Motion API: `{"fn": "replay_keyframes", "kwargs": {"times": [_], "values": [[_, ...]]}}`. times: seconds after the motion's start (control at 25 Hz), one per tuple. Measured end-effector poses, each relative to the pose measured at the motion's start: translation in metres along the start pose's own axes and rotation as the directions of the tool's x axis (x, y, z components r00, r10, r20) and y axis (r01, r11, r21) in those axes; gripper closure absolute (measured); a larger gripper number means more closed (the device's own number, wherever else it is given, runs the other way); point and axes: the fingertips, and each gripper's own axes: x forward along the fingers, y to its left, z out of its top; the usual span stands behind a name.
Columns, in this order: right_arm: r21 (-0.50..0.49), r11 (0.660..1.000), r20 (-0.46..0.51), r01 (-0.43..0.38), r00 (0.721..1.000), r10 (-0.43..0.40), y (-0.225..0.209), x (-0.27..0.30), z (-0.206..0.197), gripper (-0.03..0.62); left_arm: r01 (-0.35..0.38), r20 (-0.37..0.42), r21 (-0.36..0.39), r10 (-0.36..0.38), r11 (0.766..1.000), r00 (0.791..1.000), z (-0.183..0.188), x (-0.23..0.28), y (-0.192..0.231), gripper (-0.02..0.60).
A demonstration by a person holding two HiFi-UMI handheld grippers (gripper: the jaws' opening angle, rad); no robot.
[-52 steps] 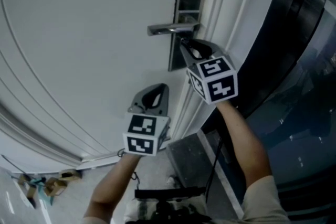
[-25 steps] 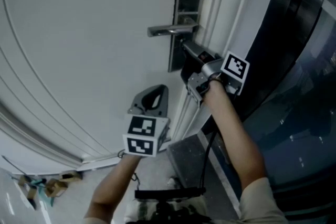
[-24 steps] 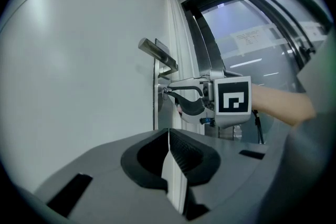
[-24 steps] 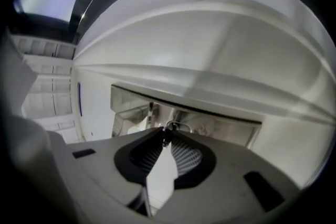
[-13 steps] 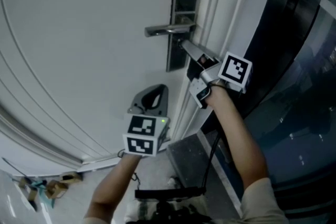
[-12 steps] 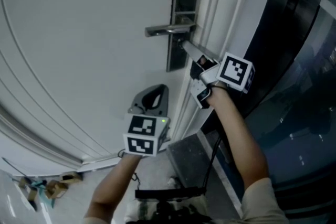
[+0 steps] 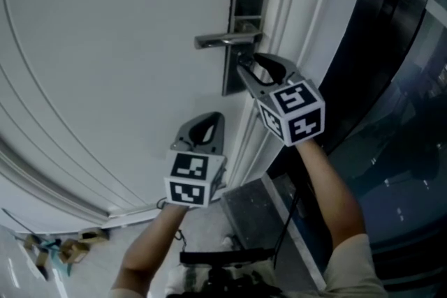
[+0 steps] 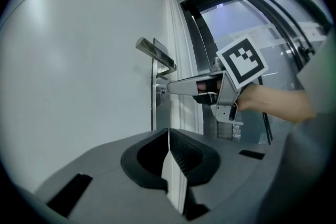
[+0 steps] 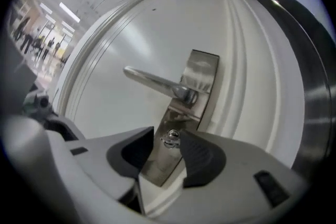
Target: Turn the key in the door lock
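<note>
The right gripper (image 9: 166, 129) has just been opening its two jaws. They now stand wide apart, and the one key (image 9: 171, 137) shows between their tips. It is a small metal head sticking out of the lock, close to the pad at 3 o'clock, and it is not clamped. The key sits low on the single steel lock plate (image 9: 198, 78). One lever handle (image 9: 152, 81) is at 12 o'clock from the key and reaches out toward 9 o'clock across the one white door (image 9: 115, 44).

The left gripper (image 8: 168, 134) has its two jaws closed together with only a thin slit between them, and nothing is gripped. It points level at the door. In the head view it sits at about 7 o'clock from the right gripper, well apart from the lock plate.

There are two marker cubes, one per gripper: the right one (image 7: 292, 112) and the left one (image 7: 192, 178). A forearm runs from each cube toward 6 o'clock. The door frame (image 7: 300, 10) runs at 3 o'clock of the plate.
</note>
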Motion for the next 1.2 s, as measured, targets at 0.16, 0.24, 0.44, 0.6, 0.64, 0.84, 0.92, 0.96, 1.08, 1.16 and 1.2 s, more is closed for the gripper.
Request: {"fn": "replay_keyframes", "kwargs": {"times": [0.16, 0.24, 0.44, 0.6, 0.64, 0.84, 0.92, 0.96, 1.08, 1.16, 1.2], "values": [[-0.295, 0.955, -0.060, 0.027, 0.997, -0.047, 0.009, 0.007, -0.005, 0.434, -0.005, -0.003, -0.002, 0.005, 1.000, 1.000, -0.001, 0.000, 0.003, 0.561], [-0.408, 0.912, -0.082, 0.036, 0.994, -0.076, 0.010, 0.012, -0.009, 0.433, -0.007, -0.003, -0.004, 0.007, 1.000, 1.000, -0.001, 0.000, 0.004, 0.561], [-0.579, 0.813, -0.108, 0.062, 0.982, -0.152, 0.007, 0.023, -0.017, 0.440, -0.012, -0.002, -0.005, 0.012, 1.000, 1.000, -0.001, 0.001, 0.007, 0.561], [-0.547, 0.833, -0.096, 0.077, 0.984, -0.153, 0.003, 0.025, -0.018, 0.517, -0.013, -0.004, -0.009, 0.013, 1.000, 1.000, -0.002, 0.001, 0.009, 0.561], [-0.514, 0.854, -0.088, 0.078, 0.986, -0.142, 0.003, 0.024, -0.018, 0.537, -0.014, -0.005, -0.010, 0.014, 1.000, 1.000, -0.003, 0.001, 0.009, 0.561], [-0.288, 0.956, -0.072, 0.064, 0.994, -0.088, 0.000, 0.024, -0.015, 0.572, -0.015, -0.006, -0.010, 0.015, 1.000, 1.000, -0.003, 0.001, 0.011, 0.561], [-0.173, 0.983, -0.066, 0.054, 0.996, -0.066, -0.002, 0.023, -0.014, 0.571, -0.014, -0.006, -0.010, 0.014, 1.000, 1.000, -0.004, 0.001, 0.011, 0.561], [-0.105, 0.993, -0.060, 0.045, 0.997, -0.052, -0.004, 0.023, -0.014, 0.568, -0.014, -0.007, -0.011, 0.014, 1.000, 1.000, -0.004, 0.001, 0.011, 0.561], [0.087, 0.996, -0.033, 0.015, 0.999, -0.012, -0.009, 0.023, -0.013, 0.565, -0.011, -0.010, -0.011, 0.010, 1.000, 1.000, -0.005, 0.000, 0.010, 0.561], [0.183, 0.983, -0.016, 0.001, 1.000, 0.002, -0.010, 0.022, -0.012, 0.563, -0.011, -0.010, -0.011, 0.011, 1.000, 1.000, -0.005, -0.001, 0.010, 0.561], [0.234, 0.972, -0.006, -0.007, 1.000, 0.008, -0.010, 0.022, -0.012, 0.562, -0.011, -0.010, -0.011, 0.011, 1.000, 1.000, -0.006, -0.002, 0.010, 0.561]]}}
